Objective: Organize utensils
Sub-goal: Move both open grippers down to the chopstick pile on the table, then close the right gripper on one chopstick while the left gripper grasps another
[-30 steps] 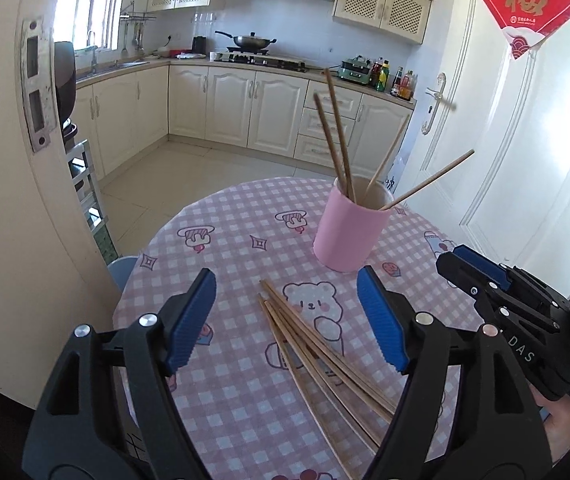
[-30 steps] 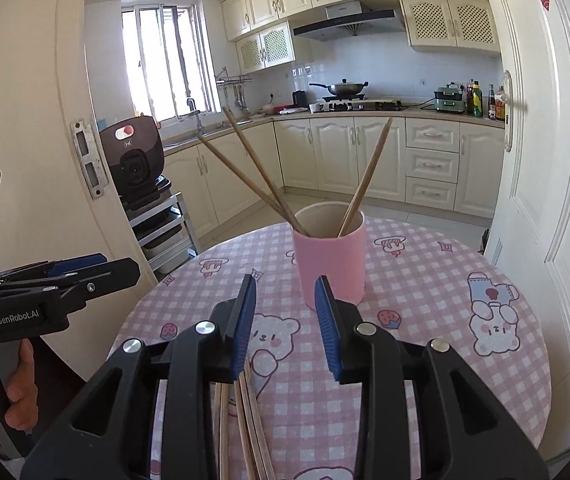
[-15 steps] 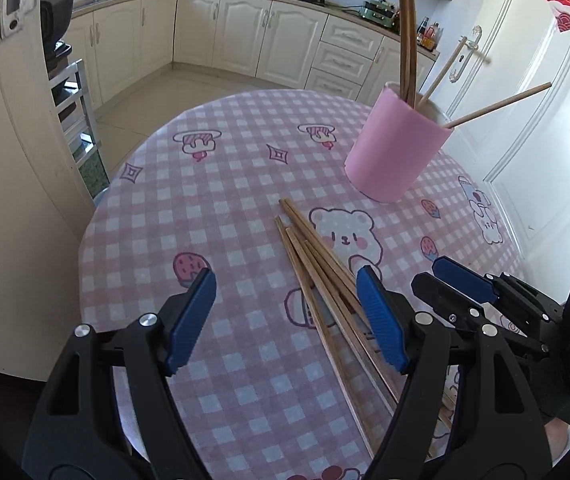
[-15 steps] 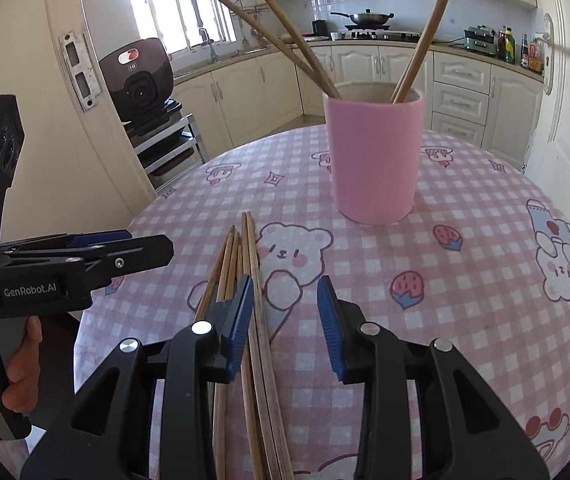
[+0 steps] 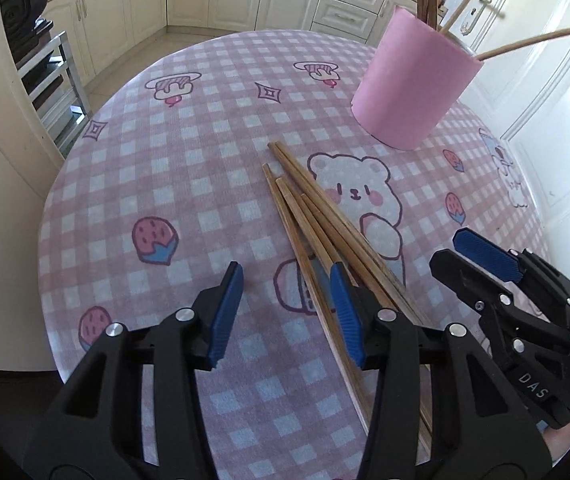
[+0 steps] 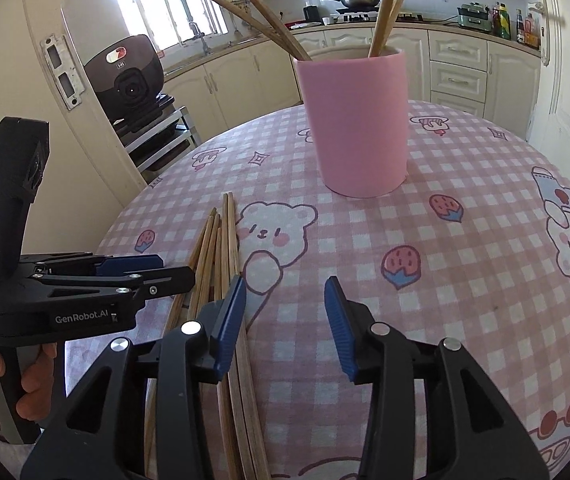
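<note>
Chopsticks (image 5: 317,216): five loose, perhaps four in one cup (image 5: 413,80).

Matt wooden chopsticks (image 5: 317,220); soft checked cloth tablecloth (image 5: 205,152); matt pink cup (image 6: 355,120).

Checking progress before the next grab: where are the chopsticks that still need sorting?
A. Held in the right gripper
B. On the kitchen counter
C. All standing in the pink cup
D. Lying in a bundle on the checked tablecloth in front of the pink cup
D: the loose chopsticks lie bundled on the tablecloth in front of the pink cup, which already holds a few; neither gripper grips any.
</note>
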`<action>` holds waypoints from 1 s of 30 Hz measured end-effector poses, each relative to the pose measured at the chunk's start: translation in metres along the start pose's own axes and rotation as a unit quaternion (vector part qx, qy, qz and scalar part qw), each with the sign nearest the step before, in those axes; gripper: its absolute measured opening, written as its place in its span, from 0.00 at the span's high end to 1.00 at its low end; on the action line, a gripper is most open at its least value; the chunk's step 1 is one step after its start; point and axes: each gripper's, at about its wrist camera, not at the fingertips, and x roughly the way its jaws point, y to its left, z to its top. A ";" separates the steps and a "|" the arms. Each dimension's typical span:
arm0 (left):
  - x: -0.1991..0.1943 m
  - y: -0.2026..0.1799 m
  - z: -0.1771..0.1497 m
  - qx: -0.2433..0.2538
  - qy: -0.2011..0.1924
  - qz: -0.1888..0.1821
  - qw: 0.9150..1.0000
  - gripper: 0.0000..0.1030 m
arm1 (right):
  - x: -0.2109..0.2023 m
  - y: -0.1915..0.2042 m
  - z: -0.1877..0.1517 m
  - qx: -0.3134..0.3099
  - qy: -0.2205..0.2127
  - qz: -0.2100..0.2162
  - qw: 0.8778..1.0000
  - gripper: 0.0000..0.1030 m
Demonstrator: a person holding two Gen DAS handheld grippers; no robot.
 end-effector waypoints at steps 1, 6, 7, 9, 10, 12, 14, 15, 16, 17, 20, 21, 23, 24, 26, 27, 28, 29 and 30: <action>0.001 -0.002 0.001 0.006 0.001 0.005 1.000 0.56 | 0.000 0.000 0.000 0.000 0.000 0.001 1.000 0.62; 0.002 -0.003 0.003 0.028 0.002 0.025 0.999 0.57 | 0.001 0.001 0.003 -0.005 0.002 0.006 1.000 0.62; 0.002 -0.003 0.004 0.032 0.003 0.029 0.999 0.57 | 0.003 0.001 0.003 -0.007 0.004 0.006 1.000 0.62; 0.005 -0.006 0.006 0.043 0.004 0.041 0.998 0.60 | 0.006 0.003 0.004 -0.011 0.009 0.007 1.000 0.62; 0.005 -0.008 0.007 0.049 0.002 0.050 0.998 0.61 | 0.007 0.004 0.004 -0.015 0.012 0.007 1.000 0.62; 0.006 -0.009 0.007 0.056 -0.004 0.060 0.997 0.66 | 0.011 0.007 0.004 -0.023 0.020 0.007 0.999 0.62; 0.006 -0.006 0.007 0.054 -0.006 0.053 0.997 0.68 | 0.015 0.010 0.005 -0.033 0.029 0.009 0.999 0.62; 0.006 -0.004 0.008 0.054 -0.006 0.050 0.997 0.71 | 0.017 0.012 0.006 -0.039 0.032 0.010 0.999 0.62; 0.006 -0.001 0.008 0.053 -0.006 0.045 0.998 0.72 | 0.018 0.014 0.007 -0.044 0.035 0.009 0.998 0.62; 0.005 0.001 0.008 0.051 -0.005 0.040 0.998 0.74 | 0.020 0.016 0.008 -0.049 0.036 0.007 0.998 0.62; 0.006 0.007 0.012 0.045 0.000 0.023 0.999 0.76 | 0.027 0.019 0.014 -0.061 0.041 0.000 0.997 0.62; 0.007 0.008 0.012 0.046 0.001 0.020 0.999 0.76 | 0.030 0.020 0.016 -0.066 0.044 -0.006 0.997 0.62; 0.007 0.007 0.012 0.051 0.001 0.021 0.998 0.76 | 0.036 0.023 0.019 -0.076 0.055 -0.014 0.995 0.62; 0.007 0.007 0.012 0.052 0.000 0.022 0.998 0.76 | 0.040 0.025 0.021 -0.083 0.060 -0.019 0.995 0.62; 0.008 0.006 0.012 0.052 -0.002 0.021 0.998 0.76 | 0.044 0.027 0.024 -0.091 0.064 -0.021 0.994 0.62; 0.007 0.007 0.012 0.051 -0.003 0.020 0.998 0.76 | 0.045 0.028 0.025 -0.095 0.066 -0.024 0.993 0.62; 0.007 0.007 0.012 0.052 -0.004 0.019 0.998 0.76 | 0.046 0.030 0.026 -0.102 0.067 -0.027 0.992 0.62; 0.008 0.007 0.012 0.053 -0.005 0.019 0.998 0.76 | 0.048 0.032 0.028 -0.107 0.068 -0.030 0.991 0.62; 0.008 0.007 0.013 0.054 -0.005 0.019 0.998 0.76 | 0.049 0.034 0.029 -0.114 0.071 -0.032 0.990 0.62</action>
